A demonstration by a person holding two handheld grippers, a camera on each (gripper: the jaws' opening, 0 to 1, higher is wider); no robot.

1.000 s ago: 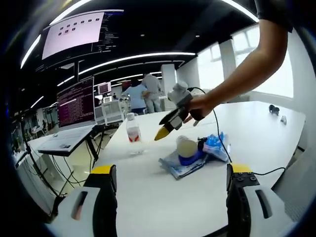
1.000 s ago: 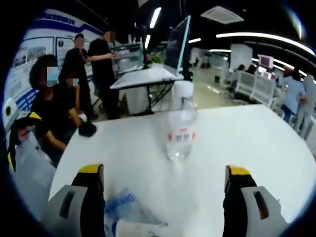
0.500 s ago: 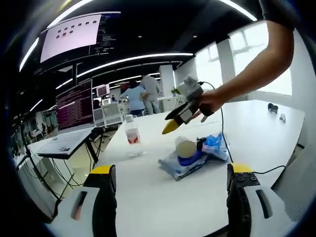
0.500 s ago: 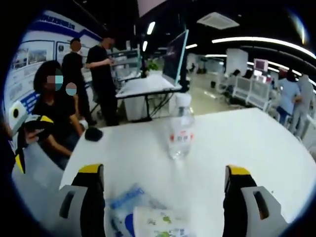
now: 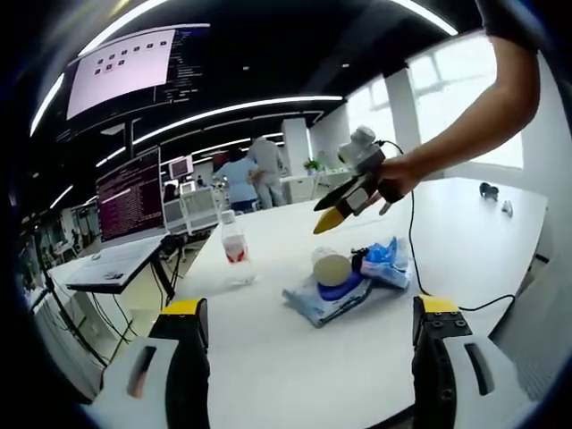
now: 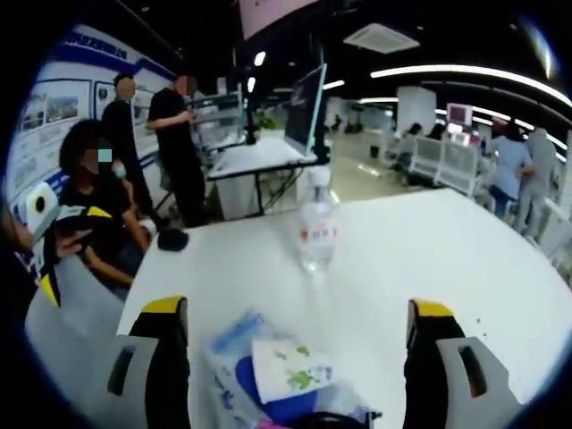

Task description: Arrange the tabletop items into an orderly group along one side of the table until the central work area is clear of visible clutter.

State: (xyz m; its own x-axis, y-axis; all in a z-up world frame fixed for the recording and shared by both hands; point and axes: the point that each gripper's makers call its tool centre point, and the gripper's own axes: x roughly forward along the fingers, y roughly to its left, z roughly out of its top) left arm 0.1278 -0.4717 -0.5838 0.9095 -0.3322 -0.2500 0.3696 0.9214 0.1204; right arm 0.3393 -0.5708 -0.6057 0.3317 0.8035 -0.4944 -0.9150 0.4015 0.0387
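A clutter pile (image 5: 349,281) lies on the white tabletop (image 5: 268,357), near its middle in the left gripper view: a paper cup (image 5: 332,266) lies on its side on a blue round item (image 5: 338,290), with crumpled blue-and-clear plastic packaging (image 5: 386,261) touching it on one side and a flat blue bag (image 5: 308,304) under it. In the left gripper view the cup's round end faces the camera, so its long axis runs roughly toward the left claw (image 5: 304,335). In the right gripper view the same cup (image 6: 288,368) shows white with green print, long axis across the picture, resting on the blue bag (image 6: 228,344) between the jaws of the right claw (image 6: 295,335). What the cup holds cannot be told. A clear water bottle (image 5: 234,256) with a white cap and a red-and-white label stands upright on the tabletop, apart from the pile; in the right gripper view the bottle (image 6: 316,231) stands beyond the pile. A small dark object (image 6: 172,239) lies near the far tabletop edge. The left claw is spread wide, holding nothing, jaws on either side of the pile but short of it. The right claw is likewise spread wide, gripping nothing; in the left gripper view it (image 5: 332,214) hangs above the pile, yellow tips pointing down toward the bottle side, held by a hand (image 5: 398,179). A black cable (image 5: 447,304) runs from it across the tabletop.
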